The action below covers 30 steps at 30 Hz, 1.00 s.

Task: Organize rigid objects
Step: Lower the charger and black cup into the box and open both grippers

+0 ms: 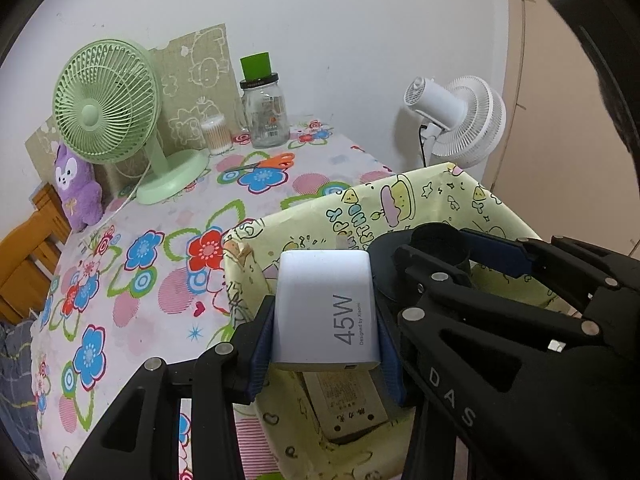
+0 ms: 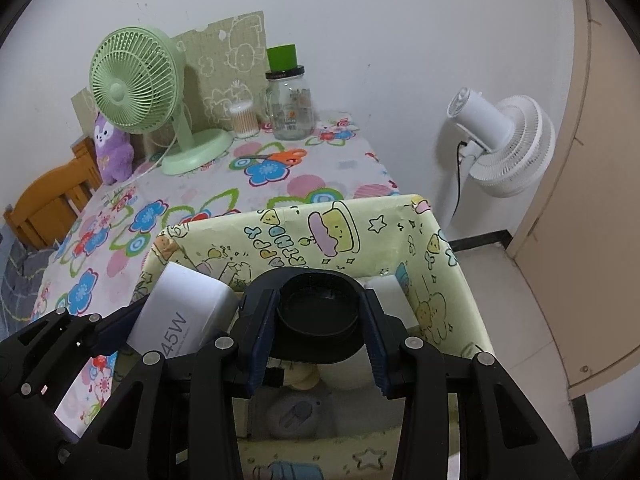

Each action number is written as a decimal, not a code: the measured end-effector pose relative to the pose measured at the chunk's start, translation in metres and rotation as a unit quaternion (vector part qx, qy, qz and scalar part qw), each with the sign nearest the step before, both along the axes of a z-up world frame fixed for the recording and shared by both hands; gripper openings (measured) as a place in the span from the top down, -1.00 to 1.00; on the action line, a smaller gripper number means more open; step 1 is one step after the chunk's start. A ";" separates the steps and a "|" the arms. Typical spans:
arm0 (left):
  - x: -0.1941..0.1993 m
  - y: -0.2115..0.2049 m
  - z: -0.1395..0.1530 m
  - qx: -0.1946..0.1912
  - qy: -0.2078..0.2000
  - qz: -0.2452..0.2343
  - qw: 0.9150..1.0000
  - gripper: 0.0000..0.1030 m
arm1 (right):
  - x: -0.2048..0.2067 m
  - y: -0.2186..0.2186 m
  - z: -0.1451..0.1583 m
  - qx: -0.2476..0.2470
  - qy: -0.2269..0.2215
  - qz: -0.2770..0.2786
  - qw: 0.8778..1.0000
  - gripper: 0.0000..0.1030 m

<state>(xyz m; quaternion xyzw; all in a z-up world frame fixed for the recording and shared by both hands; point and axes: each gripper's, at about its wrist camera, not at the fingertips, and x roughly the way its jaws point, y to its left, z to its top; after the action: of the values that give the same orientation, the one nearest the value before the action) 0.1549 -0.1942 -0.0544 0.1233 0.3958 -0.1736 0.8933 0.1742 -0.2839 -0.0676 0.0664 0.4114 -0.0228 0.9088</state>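
My left fingers pinch a white rectangular 45W charger block by its sides, holding it above the near-left corner of the open pale-yellow cartoon-printed box on the flower-patterned desk. My right fingers clamp a round black plastic cap-like piece over the middle of the same box. Inside it lie a white labelled adapter and other items I cannot make out. Orange-handled scissors rest farther back, near a green table fan.
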 end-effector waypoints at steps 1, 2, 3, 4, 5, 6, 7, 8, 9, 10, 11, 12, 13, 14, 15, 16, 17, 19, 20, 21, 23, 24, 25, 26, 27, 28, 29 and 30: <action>0.001 -0.001 0.000 0.000 0.001 0.000 1.000 0.07 | 0.001 -0.001 -0.001 0.001 0.003 0.000 1.000 0.13; 0.002 -0.001 -0.001 0.000 0.002 -0.001 1.000 0.07 | 0.003 -0.002 -0.002 0.002 0.005 -0.001 1.000 0.13; 0.003 -0.002 -0.003 -0.001 0.005 -0.002 1.000 0.07 | 0.005 -0.003 -0.003 0.003 0.008 -0.001 1.000 0.13; 0.004 -0.003 -0.004 -0.001 0.007 -0.003 1.000 0.07 | 0.006 -0.004 -0.005 0.004 0.011 -0.001 1.000 0.12; 0.004 -0.004 -0.004 0.002 0.004 -0.003 1.000 0.07 | 0.007 -0.005 -0.007 0.009 0.012 -0.002 1.000 0.12; 0.005 -0.005 -0.005 0.004 0.003 -0.004 1.000 0.07 | 0.008 -0.006 -0.008 0.014 0.014 -0.002 1.000 0.12; 0.005 -0.006 -0.005 0.004 0.002 -0.004 1.000 0.07 | 0.009 -0.007 -0.009 0.016 0.015 -0.003 1.000 0.12; 0.005 -0.006 -0.005 0.003 0.002 -0.005 1.000 0.07 | 0.009 -0.008 -0.009 0.018 0.016 -0.005 1.000 0.11; 0.006 -0.006 -0.005 0.002 0.003 -0.006 1.000 0.07 | 0.009 -0.008 -0.009 0.016 0.016 -0.005 1.000 0.10; 0.006 -0.006 -0.005 0.002 0.003 -0.007 1.000 0.07 | 0.010 -0.008 -0.008 0.015 0.016 -0.006 1.000 0.04; 0.007 -0.006 -0.005 0.000 0.004 -0.008 1.000 0.07 | 0.010 -0.008 -0.009 0.015 0.017 -0.005 1.000 -0.02; 0.007 -0.007 -0.006 -0.001 0.005 -0.009 1.000 0.07 | 0.010 -0.009 -0.009 0.017 0.018 -0.004 1.000 -0.02; 0.008 -0.008 -0.006 -0.002 0.006 -0.010 1.000 0.07 | 0.010 -0.009 -0.009 0.019 0.019 -0.004 1.000 -0.02; 0.008 -0.008 -0.007 -0.003 0.008 -0.010 1.000 0.07 | 0.010 -0.010 -0.009 0.021 0.019 -0.005 1.000 -0.02; 0.009 -0.009 -0.007 -0.004 0.009 -0.011 1.000 0.07 | 0.010 -0.010 -0.009 0.024 0.021 -0.006 0.999 -0.02; 0.010 -0.009 -0.007 -0.005 0.010 -0.012 1.000 0.07 | 0.009 -0.010 -0.009 0.025 0.021 -0.006 0.999 -0.03; 0.010 -0.010 -0.008 -0.007 0.012 -0.013 1.000 0.07 | 0.008 -0.010 -0.009 0.025 0.023 -0.006 0.999 -0.03; 0.010 -0.011 -0.008 -0.011 0.017 -0.016 1.000 0.07 | 0.006 -0.010 -0.007 0.024 0.022 -0.005 0.999 -0.05; 0.010 -0.011 -0.008 -0.014 0.019 -0.018 1.000 0.07 | 0.005 -0.011 -0.007 0.023 0.023 -0.007 0.999 -0.05; 0.009 -0.012 -0.008 -0.017 0.021 -0.021 0.999 0.07 | 0.004 -0.012 -0.007 0.025 0.022 -0.007 0.999 -0.05; 0.008 -0.013 -0.007 -0.022 0.022 -0.025 0.999 0.07 | 0.001 -0.013 -0.006 0.028 0.020 -0.008 0.999 -0.05; 0.007 -0.013 -0.007 -0.024 0.023 -0.027 0.999 0.07 | 0.000 -0.014 -0.006 0.029 0.019 -0.008 0.999 -0.05; 0.006 -0.013 -0.007 -0.025 0.023 -0.027 0.999 0.07 | -0.001 -0.014 -0.005 0.029 0.018 -0.009 0.999 -0.05; 0.006 -0.013 -0.007 -0.026 0.024 -0.028 0.999 0.07 | -0.002 -0.014 -0.005 0.029 0.018 -0.009 0.999 -0.05; 0.006 -0.013 -0.008 -0.028 0.028 -0.029 0.999 0.06 | -0.003 -0.014 -0.005 0.029 0.018 -0.009 0.999 -0.05; 0.005 -0.013 -0.008 -0.028 0.030 -0.030 0.999 0.07 | -0.004 -0.014 -0.005 0.028 0.017 -0.008 0.999 -0.05; 0.005 -0.013 -0.009 -0.029 0.031 -0.030 0.999 0.07 | -0.005 -0.014 -0.005 0.028 0.015 -0.007 0.999 -0.05; 0.005 -0.012 -0.010 -0.030 0.031 -0.030 0.999 0.06 | -0.007 -0.014 -0.005 0.027 0.014 -0.006 1.000 -0.05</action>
<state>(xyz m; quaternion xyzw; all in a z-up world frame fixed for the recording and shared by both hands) 0.1600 -0.2066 -0.0642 0.1028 0.4144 -0.2158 0.8781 0.1672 -0.2979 -0.0722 0.0935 0.4238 -0.0179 0.9008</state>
